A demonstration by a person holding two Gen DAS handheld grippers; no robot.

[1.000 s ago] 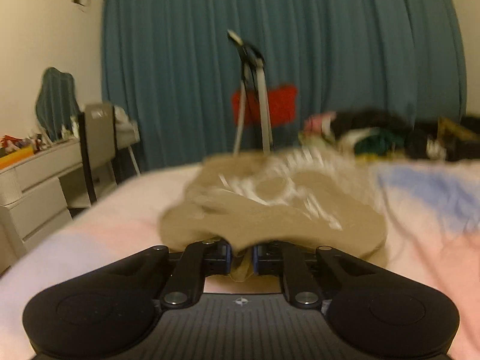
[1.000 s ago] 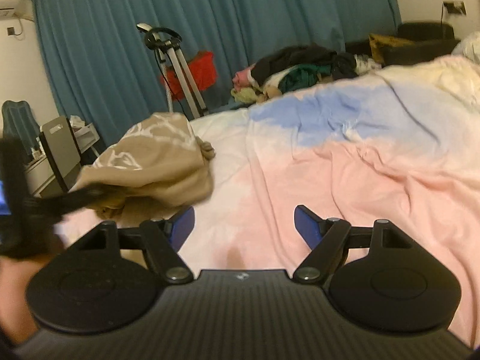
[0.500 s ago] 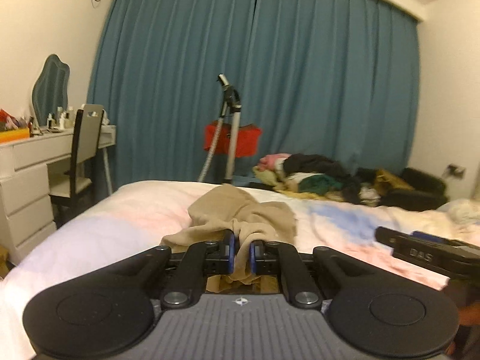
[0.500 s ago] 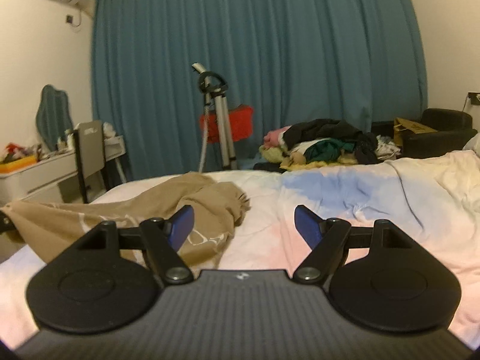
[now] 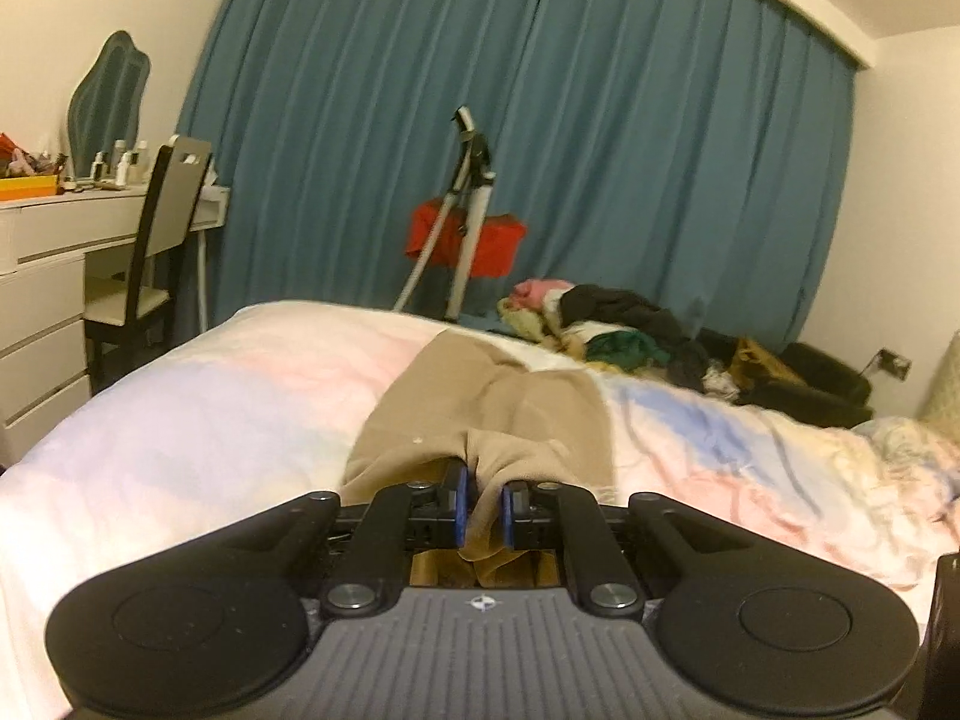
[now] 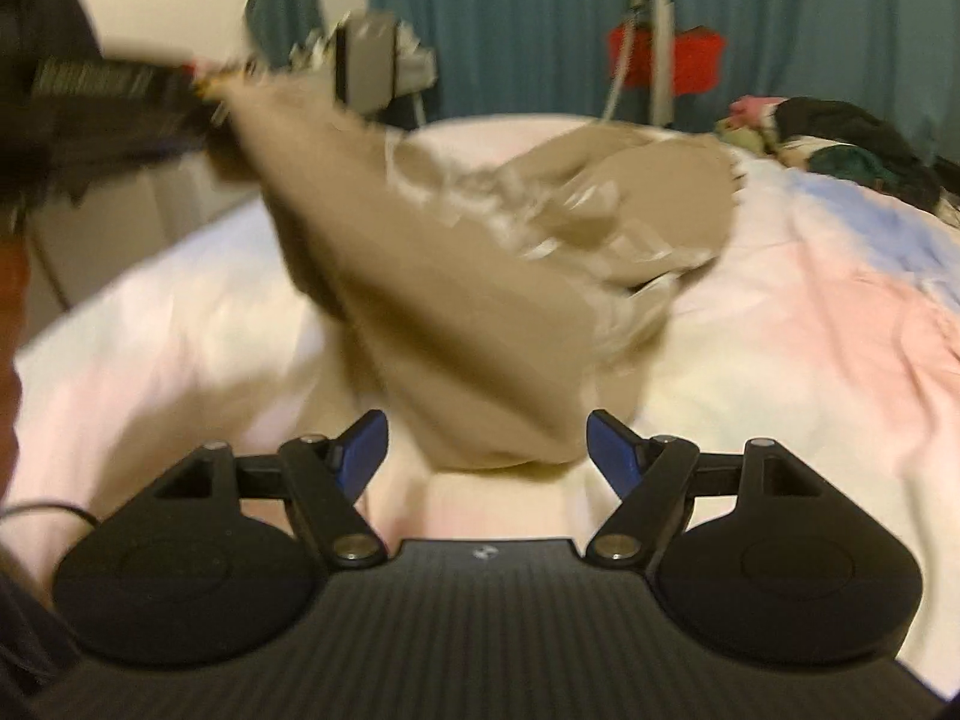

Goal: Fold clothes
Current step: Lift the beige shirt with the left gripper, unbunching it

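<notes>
Left wrist view: the left claw (image 5: 480, 510) clamps a bunched edge of the tan garment (image 5: 498, 414), which trails straight ahead across the bed (image 5: 210, 396). The right claw (image 6: 486, 450) gapes wide, empty, the garment's low fold lying just ahead between its fingers. A clothes pile (image 5: 606, 324) sits well beyond, clear.

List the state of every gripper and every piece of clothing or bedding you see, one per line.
left gripper: shut on the tan garment
right gripper: open, nothing between its fingers
tan garment: one end lifted off the bed, the rest bunched on the duvet, unfolded
duvet: spread over the bed, wrinkled
clothes pile: heaped beyond the bed, unfolded
curtains: drawn shut
</notes>
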